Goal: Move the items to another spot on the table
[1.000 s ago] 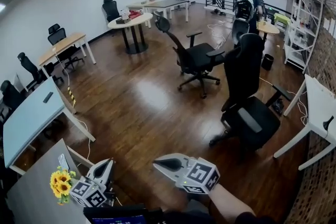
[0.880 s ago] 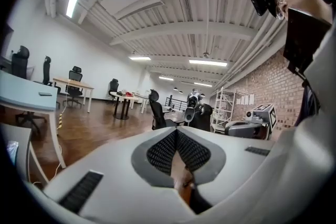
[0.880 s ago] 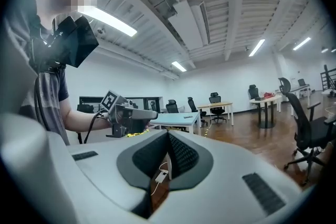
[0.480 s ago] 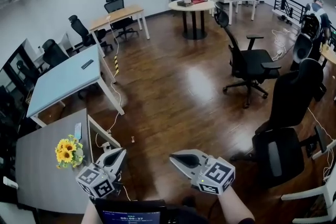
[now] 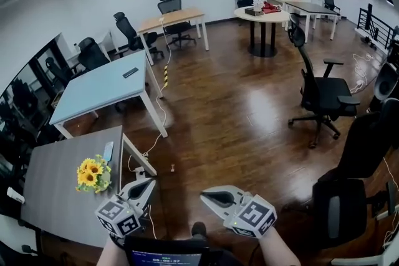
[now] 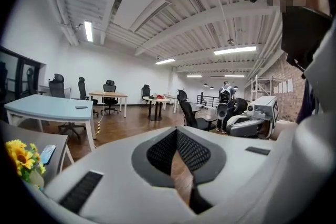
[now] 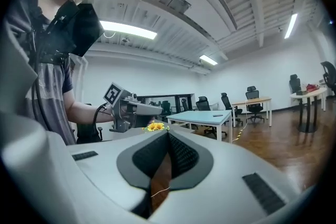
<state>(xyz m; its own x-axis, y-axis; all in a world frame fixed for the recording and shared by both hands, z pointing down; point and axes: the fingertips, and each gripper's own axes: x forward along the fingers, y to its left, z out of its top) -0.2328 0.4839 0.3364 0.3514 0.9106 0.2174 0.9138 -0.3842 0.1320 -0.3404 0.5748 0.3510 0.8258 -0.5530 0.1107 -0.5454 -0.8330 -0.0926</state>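
A bunch of yellow sunflowers (image 5: 92, 173) stands on the grey table (image 5: 56, 202) at lower left, with a flat light-blue item (image 5: 108, 151) lying just beyond it. My left gripper (image 5: 148, 184) hovers off the table's right edge, level with the flowers, shut and holding nothing. The right gripper (image 5: 207, 197) floats over the floor further right, also shut and bare. In the left gripper view the sunflowers (image 6: 19, 157) and the blue item (image 6: 47, 153) sit at far left of the closed jaws (image 6: 176, 132). The right gripper view shows the sunflowers (image 7: 155, 126) just past its closed tips (image 7: 168, 135).
A light-blue table (image 5: 100, 87) with a dark device stands beyond the grey one. Office chairs (image 5: 324, 93) and a black chair (image 5: 352, 196) occupy the wooden floor at right. A cable runs down by the table leg (image 5: 146, 152). A small white object (image 5: 15, 195) rests at the grey table's left edge.
The head view has swung left, so the grey table and sunflowers have come further into frame. Both grippers turned left with it, staying shut. The person with the backpack has left the head view.
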